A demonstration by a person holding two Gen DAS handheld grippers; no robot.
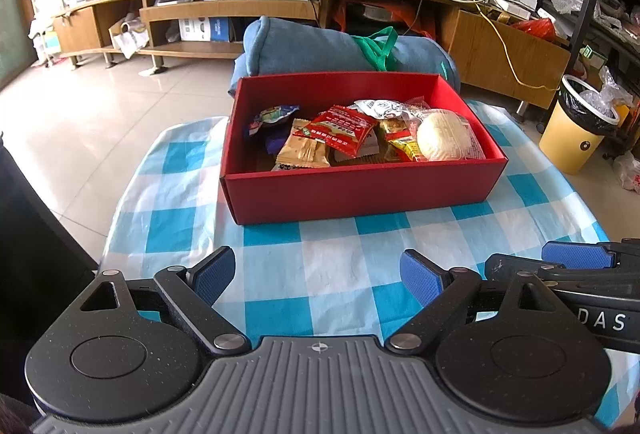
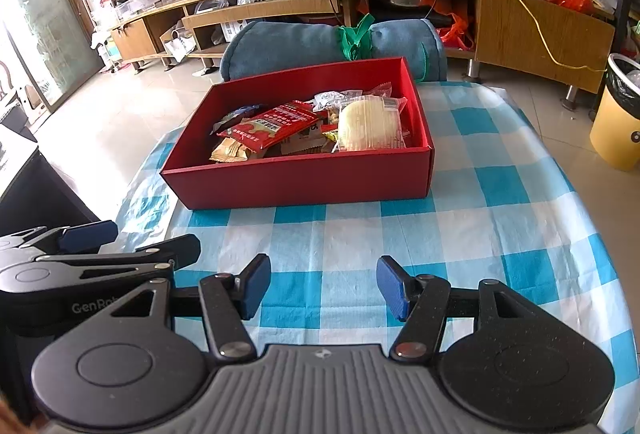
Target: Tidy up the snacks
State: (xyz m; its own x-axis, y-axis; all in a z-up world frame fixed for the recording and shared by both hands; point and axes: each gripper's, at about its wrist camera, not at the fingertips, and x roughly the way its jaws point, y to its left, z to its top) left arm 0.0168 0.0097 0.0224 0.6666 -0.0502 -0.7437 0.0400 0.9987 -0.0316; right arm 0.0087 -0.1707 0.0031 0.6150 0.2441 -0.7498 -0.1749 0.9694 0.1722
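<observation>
A table is covered by a blue-and-white checked cloth (image 1: 340, 266). A red box (image 1: 360, 190) of snacks is set on it, toward the far edge.

The left tool (image 1: 318, 276) hangs over the tabletop (image 1: 340, 274), tilted down, jaws wide apart with nothing between them. The right tool (image 2: 324, 286) hangs just beside it, tilted the same way, its jaws narrower but still parted and empty. Both stand on the near side of the tabletop, pads clear of it.
</observation>
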